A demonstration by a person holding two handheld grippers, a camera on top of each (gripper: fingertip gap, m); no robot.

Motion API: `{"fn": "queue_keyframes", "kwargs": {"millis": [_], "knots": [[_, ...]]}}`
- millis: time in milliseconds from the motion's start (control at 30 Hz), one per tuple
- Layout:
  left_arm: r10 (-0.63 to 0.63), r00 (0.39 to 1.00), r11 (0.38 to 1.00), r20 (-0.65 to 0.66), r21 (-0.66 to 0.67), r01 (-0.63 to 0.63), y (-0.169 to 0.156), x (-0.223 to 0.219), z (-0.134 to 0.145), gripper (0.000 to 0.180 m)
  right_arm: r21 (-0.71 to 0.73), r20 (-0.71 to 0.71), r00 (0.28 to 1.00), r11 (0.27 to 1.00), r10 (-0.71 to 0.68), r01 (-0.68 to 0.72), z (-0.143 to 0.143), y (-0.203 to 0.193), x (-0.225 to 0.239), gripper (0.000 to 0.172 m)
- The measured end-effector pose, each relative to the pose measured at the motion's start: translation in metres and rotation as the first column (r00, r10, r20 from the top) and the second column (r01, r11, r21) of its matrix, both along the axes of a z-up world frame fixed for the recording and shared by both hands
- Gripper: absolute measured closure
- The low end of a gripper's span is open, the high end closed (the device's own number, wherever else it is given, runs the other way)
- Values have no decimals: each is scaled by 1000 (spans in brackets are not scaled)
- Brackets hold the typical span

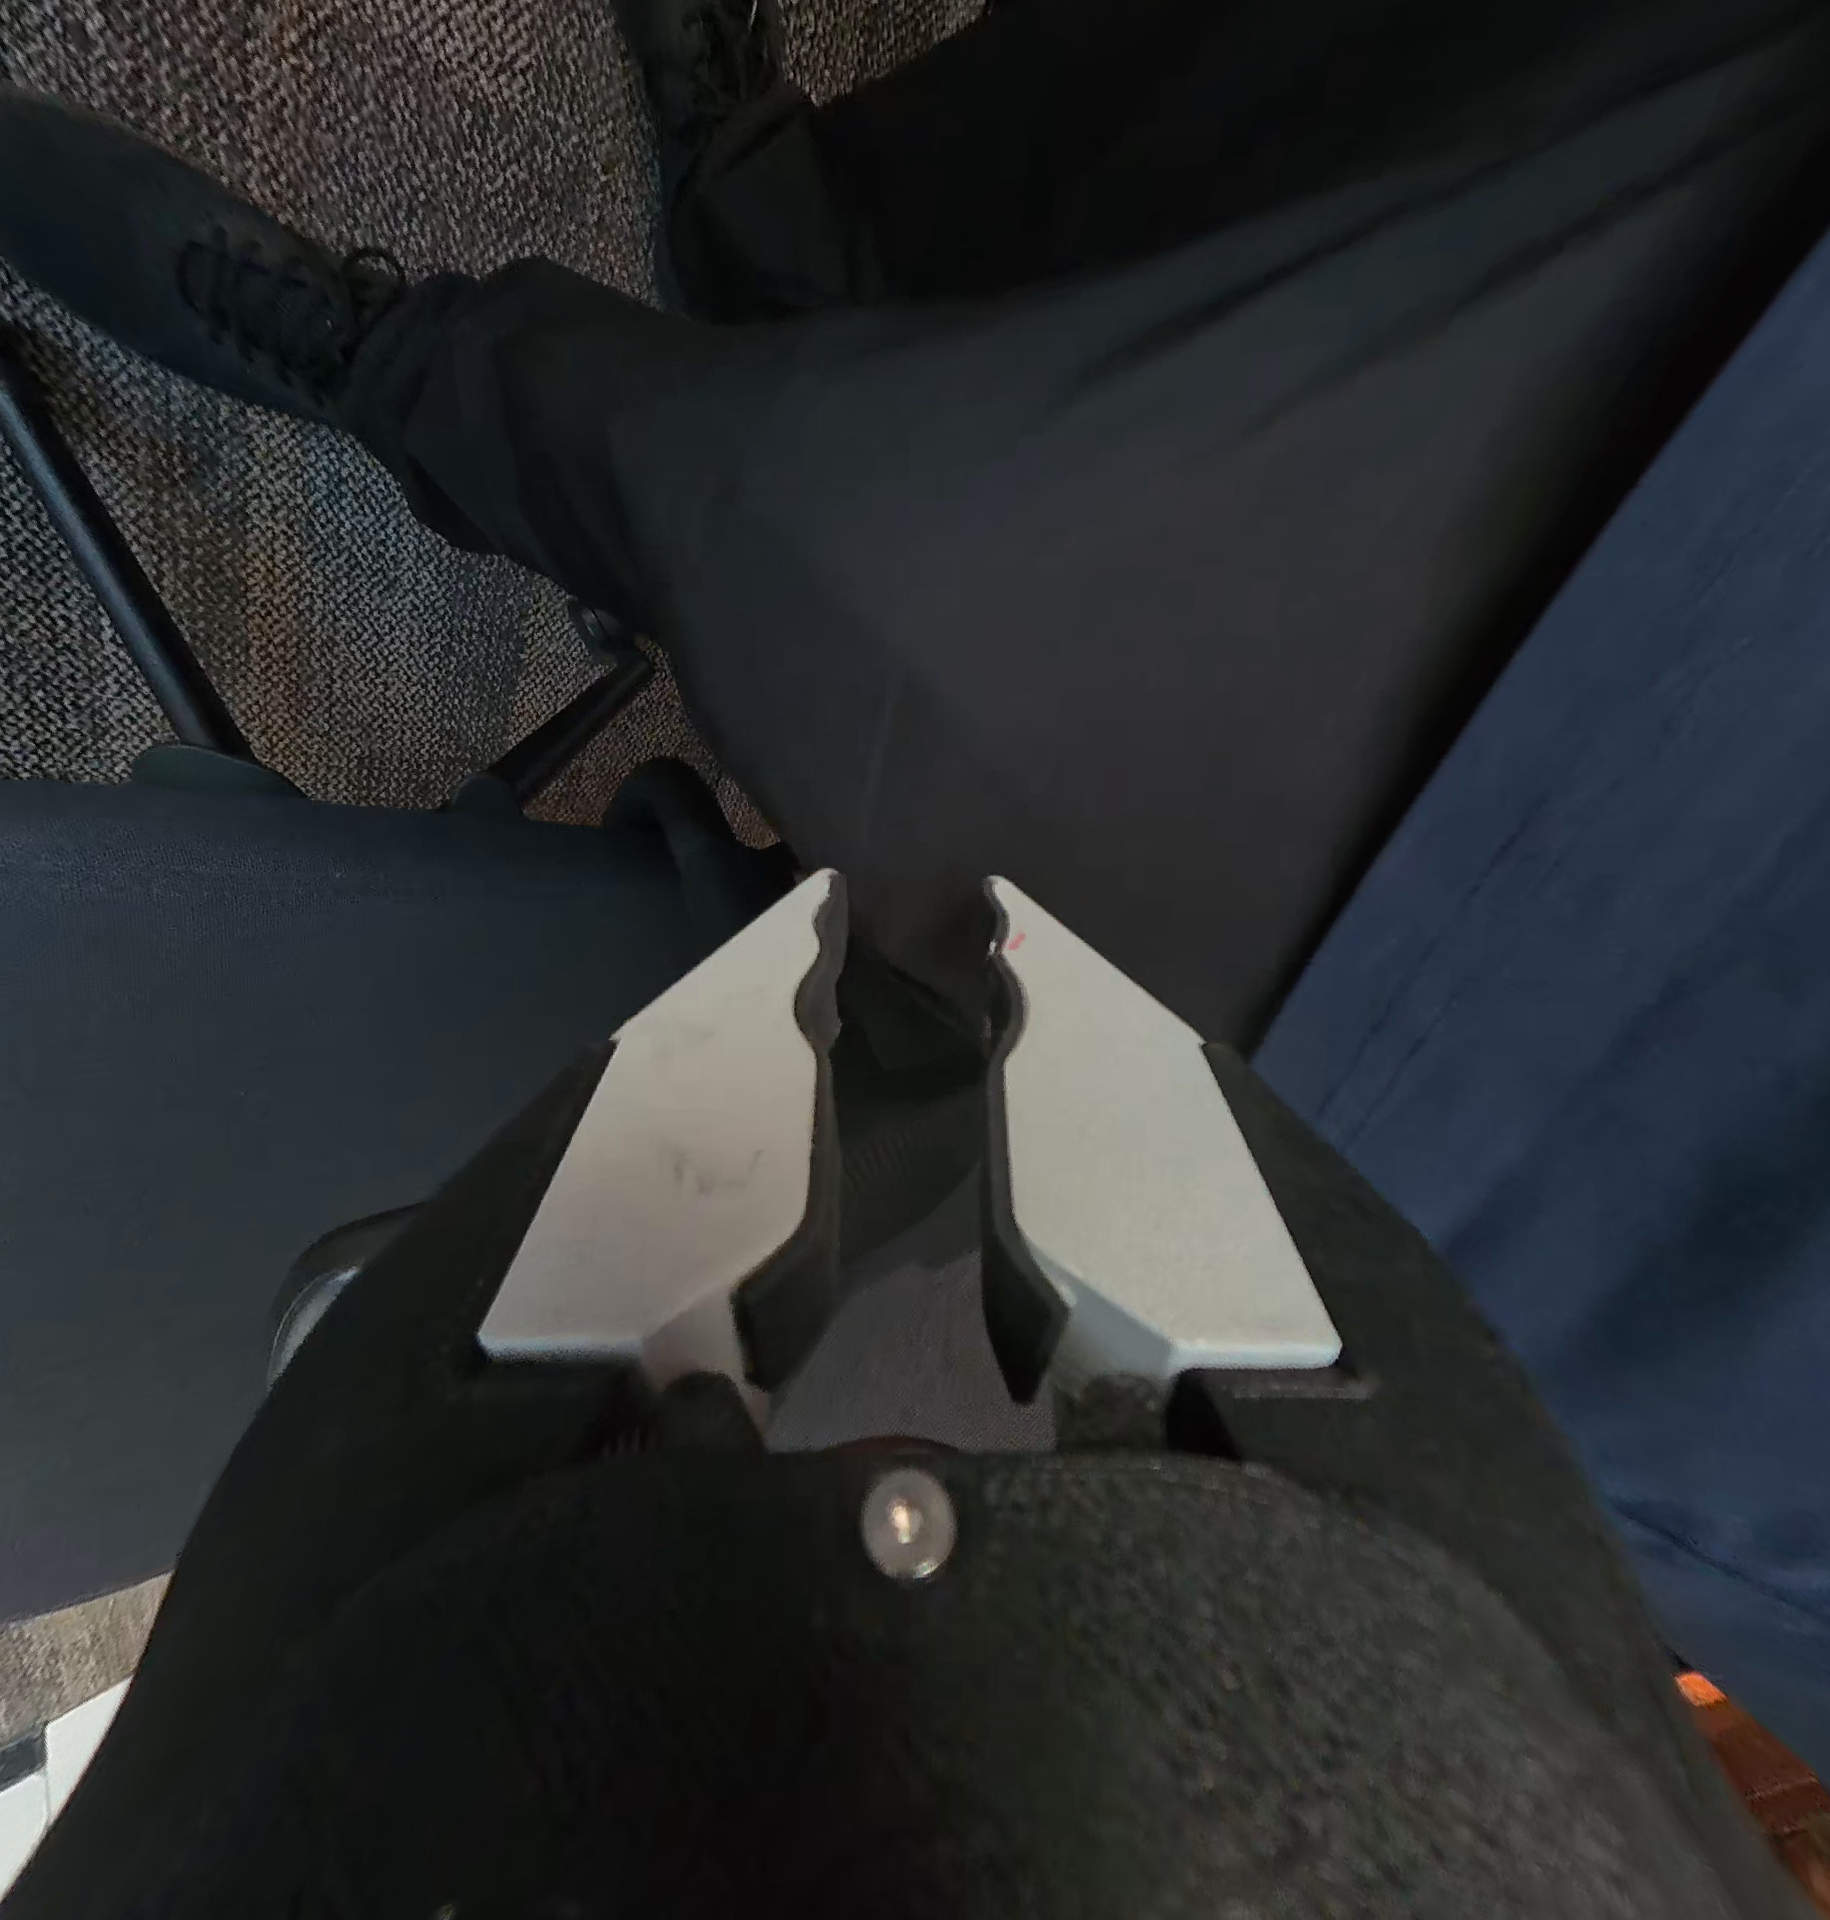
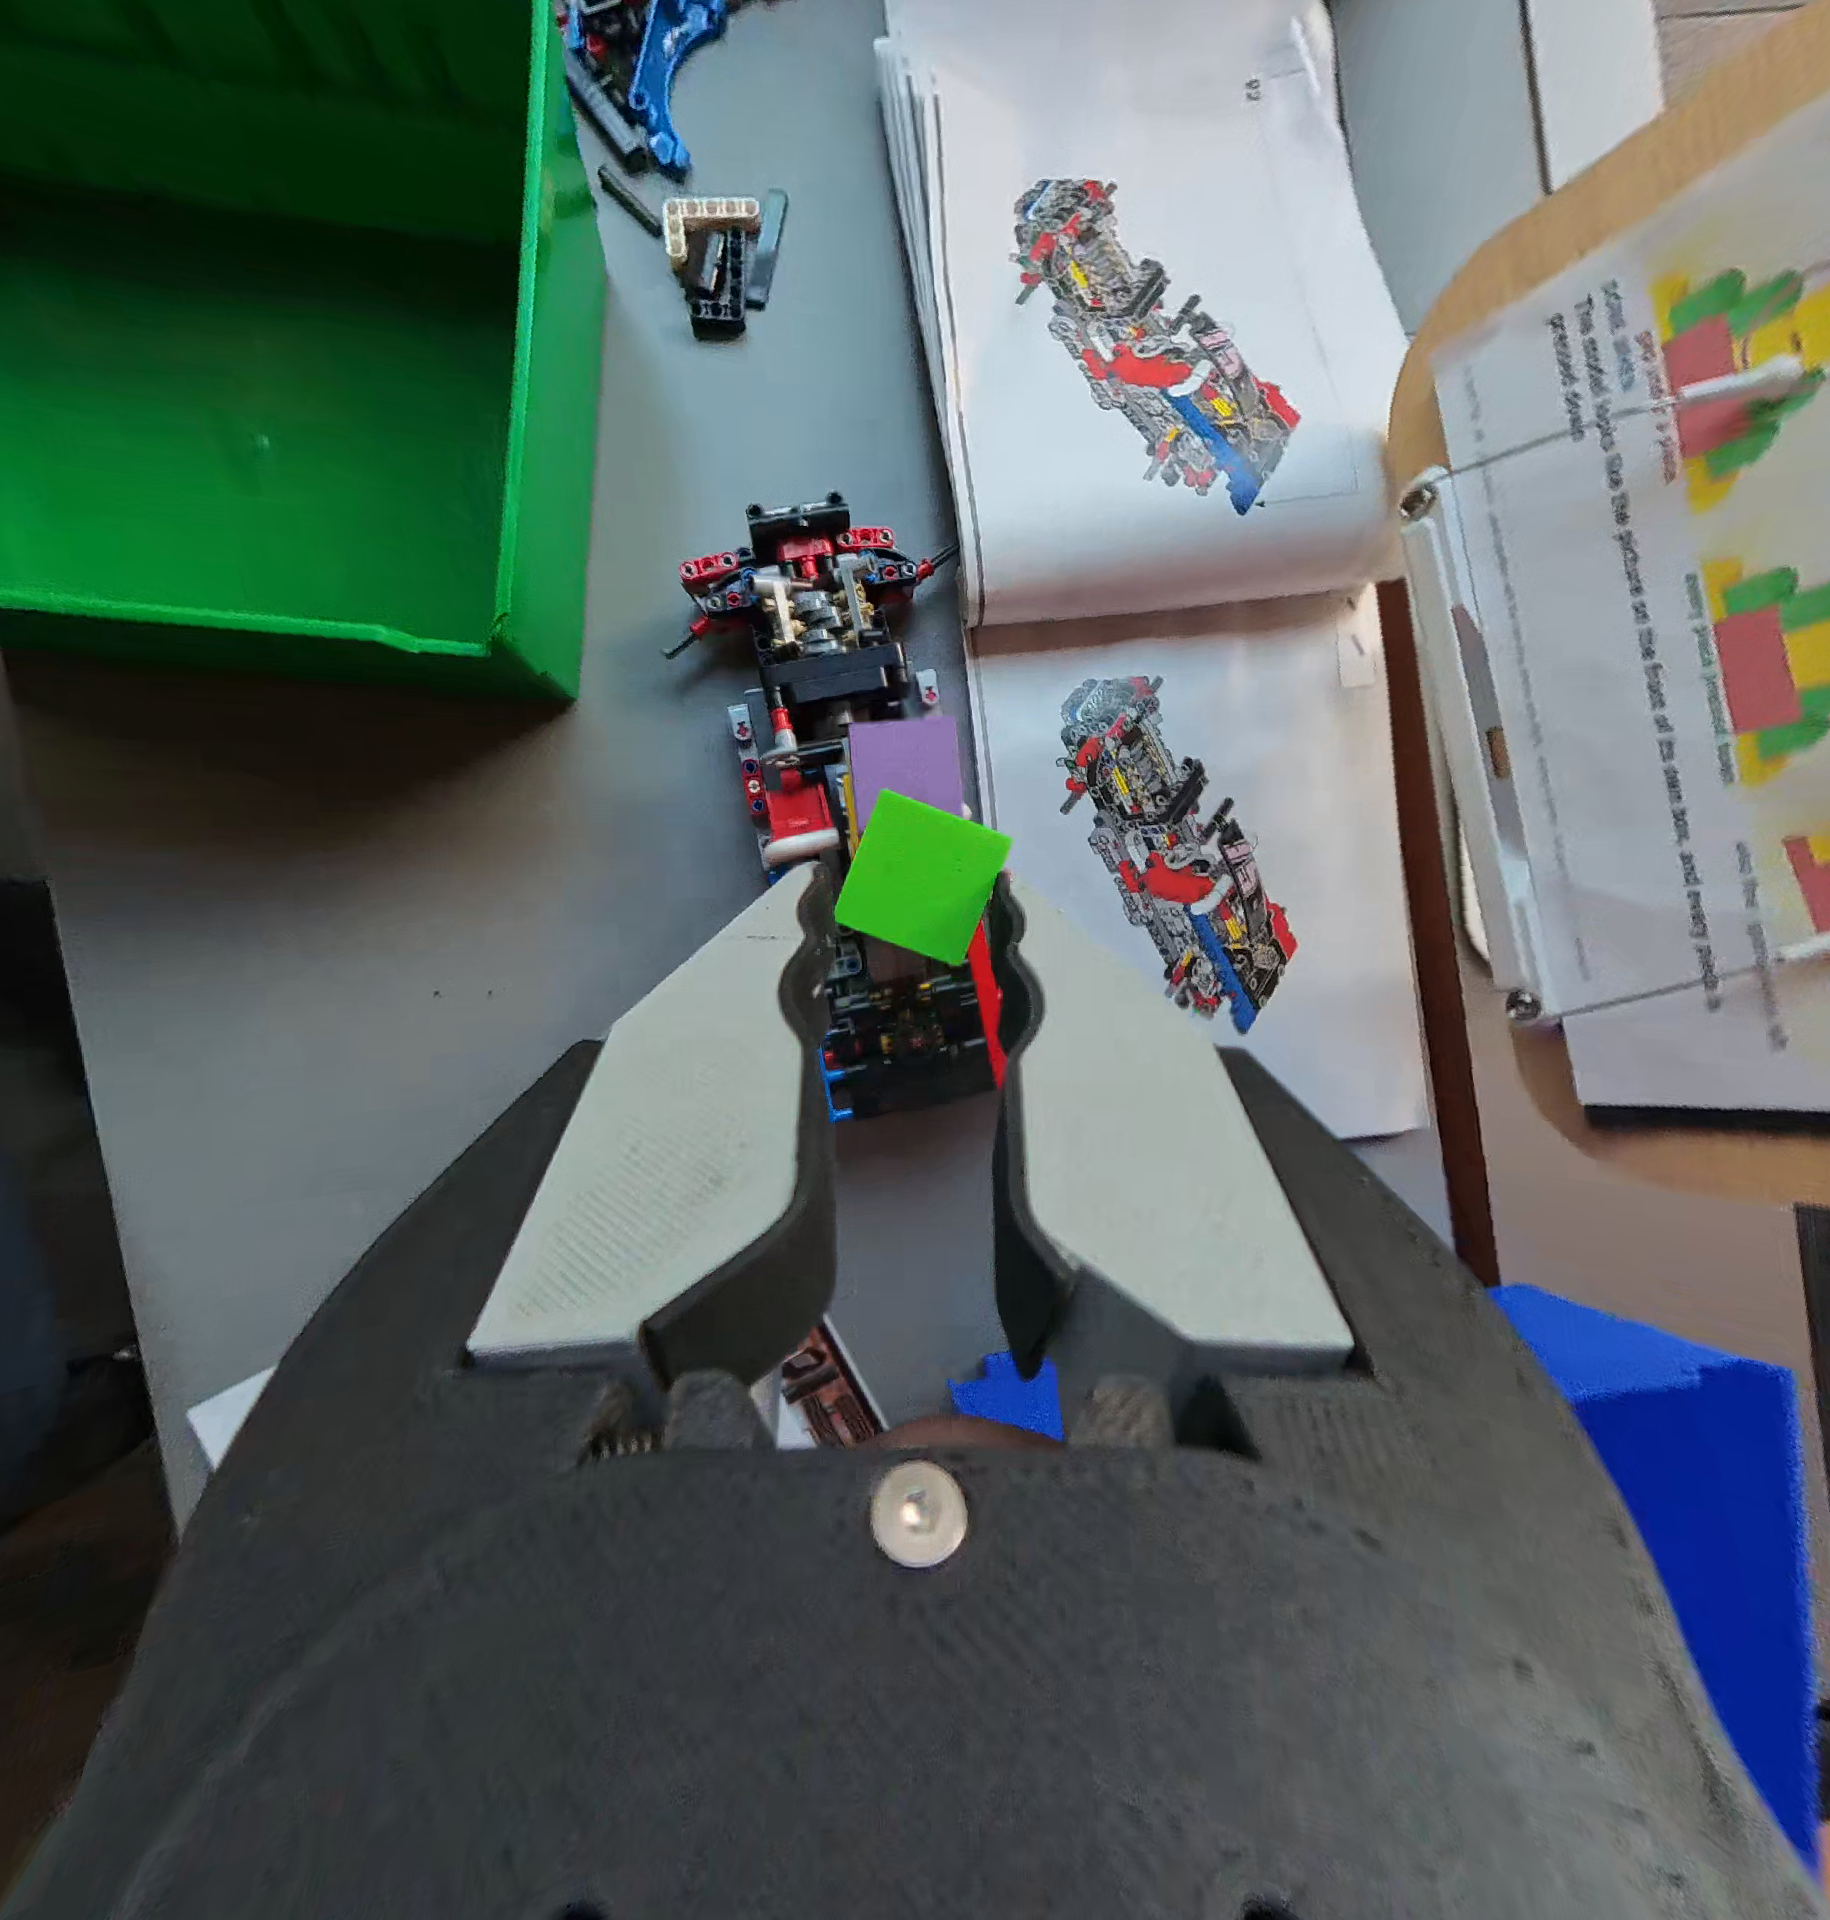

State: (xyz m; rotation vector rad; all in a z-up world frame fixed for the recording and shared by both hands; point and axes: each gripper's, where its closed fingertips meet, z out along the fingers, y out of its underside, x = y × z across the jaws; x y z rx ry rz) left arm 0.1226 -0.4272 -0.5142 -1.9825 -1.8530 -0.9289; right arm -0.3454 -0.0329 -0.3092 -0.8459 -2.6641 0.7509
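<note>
Right gripper (image 2: 916, 909): black body with one screw closest to the lens, two grey fingers with wavy black pads running forward. Jaws narrow, pinching one bright green square block (image 2: 921, 878) at the tips; block tilted, a corner against each pad, raised above the table. Directly beyond it, one flat purple block (image 2: 906, 764) lies on top of a brick-built vehicle chassis (image 2: 817, 634) of black, red and grey parts. Chassis lies lengthwise on the grey table (image 2: 319, 935), its near end showing between the fingers.

Count on the table: one chassis, one small cluster of loose black and tan brick parts (image 2: 724, 260), one blue-and-black part heap (image 2: 641, 83) at the far edge, one open instruction booklet (image 2: 1150, 582) with two printed chassis drawings.

Containers: one green box (image 2: 267, 343) at left, interior shows nothing. One blue box (image 2: 1669, 1455) at lower right, contents hidden.

One wooden board (image 2: 1513, 1153) at right carries a printed sheet with coloured block pictures.

Left gripper (image 1: 916, 935): jaws narrow; dark trouser fabric (image 1: 994, 623) lies between the pads, grip cannot be judged. One black shoe (image 1: 163, 239) on speckled carpet (image 1: 371, 156).
</note>
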Motion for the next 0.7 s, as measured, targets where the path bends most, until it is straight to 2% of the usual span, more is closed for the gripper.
{"fn": "queue_keyframes", "kwargs": {"millis": [167, 300, 500, 700], "knots": [[22, 1000, 1000, -22, 4, -22, 3, -2, 1, 158, 78, 48, 995, 993, 84, -88, -9, -17, -10, 144], [42, 999, 999, -8, 3, -42, 3, 7, 0, 158, 86, 59, 993, 991, 100, -105, -14, -23, -11, 144], [58, 998, 998, 26, -5, -58, -1, 22, -1, 158, 102, 59, 992, 988, 109, -114, -17, -24, -13, 144], [60, 998, 998, 14, -8, -59, -2, 17, 1, 157, 152, 52, 985, 974, 163, -169, -16, -20, -16, 144]]}}
